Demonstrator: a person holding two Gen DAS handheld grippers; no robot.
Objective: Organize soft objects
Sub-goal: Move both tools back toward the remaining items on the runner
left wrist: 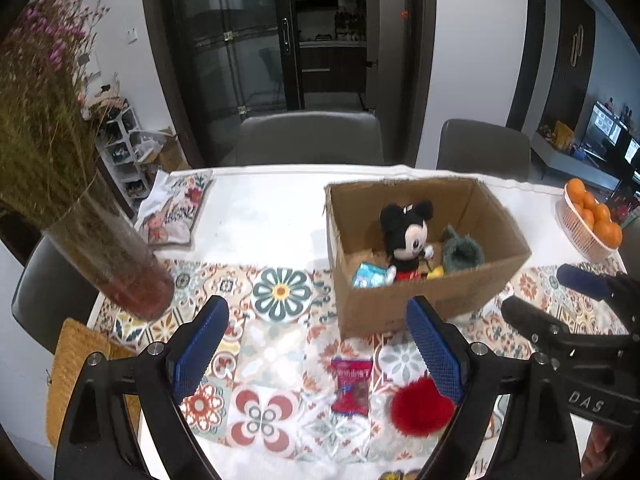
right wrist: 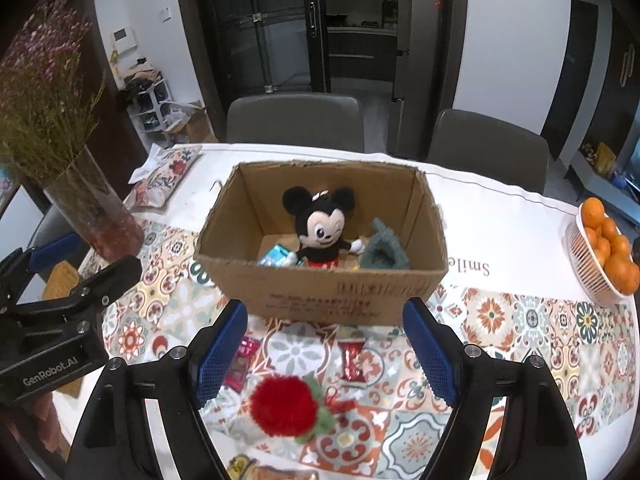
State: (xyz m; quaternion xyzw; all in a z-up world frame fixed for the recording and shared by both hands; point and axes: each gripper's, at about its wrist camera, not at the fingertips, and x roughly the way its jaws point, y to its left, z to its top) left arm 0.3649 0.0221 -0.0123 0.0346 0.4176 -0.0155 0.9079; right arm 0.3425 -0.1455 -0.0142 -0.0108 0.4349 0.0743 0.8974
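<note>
An open cardboard box (left wrist: 436,300) (right wrist: 320,300) stands on the patterned tablecloth. Inside it are a Mickey Mouse plush (left wrist: 406,236) (right wrist: 320,228), a grey-green fuzzy item (left wrist: 462,254) (right wrist: 382,250), a light blue packet (left wrist: 370,276) (right wrist: 276,257) and something yellow (left wrist: 436,272). A red fluffy pom-pom (left wrist: 422,406) (right wrist: 282,404) with green leaves lies on the cloth in front of the box. A red snack packet (left wrist: 352,386) (right wrist: 240,364) lies beside it. My left gripper (left wrist: 316,348) is open and empty above the cloth. My right gripper (right wrist: 324,354) is open and empty above the pom-pom.
A glass vase of dried flowers (left wrist: 104,248) (right wrist: 90,208) stands at the left. A basket of oranges (left wrist: 592,224) (right wrist: 604,252) sits at the right edge. A floral pouch (left wrist: 176,208) (right wrist: 164,178) lies at the back left. Grey chairs (left wrist: 310,138) stand behind the table.
</note>
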